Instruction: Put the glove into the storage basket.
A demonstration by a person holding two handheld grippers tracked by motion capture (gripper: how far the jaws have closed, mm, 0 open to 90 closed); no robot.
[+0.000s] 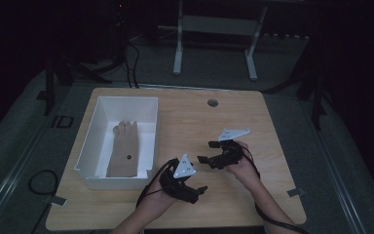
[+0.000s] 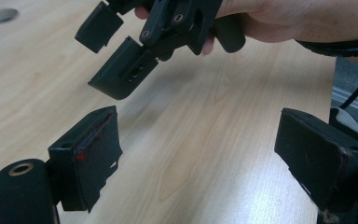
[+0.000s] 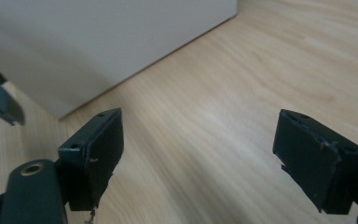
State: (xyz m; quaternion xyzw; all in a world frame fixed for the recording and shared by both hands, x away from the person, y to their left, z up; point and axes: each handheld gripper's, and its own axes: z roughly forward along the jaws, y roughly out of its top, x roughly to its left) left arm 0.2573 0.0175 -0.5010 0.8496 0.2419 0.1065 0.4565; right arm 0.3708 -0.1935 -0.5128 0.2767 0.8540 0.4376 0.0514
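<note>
A tan glove lies flat inside a white bin on the left part of the wooden table. My left gripper is held low near the table's front edge, just right of the bin's front corner, and points right. In the left gripper view, my left gripper is open over bare wood. My right gripper sits a little farther back and points left toward the bin. It is open with nothing between its fingers, as the right gripper view and the left gripper view show.
The white bin's wall stands close ahead of the right gripper. A round cable hole sits near the table's far edge. A table edge and grey floor lie to the right. Cables trail from both grippers toward the person.
</note>
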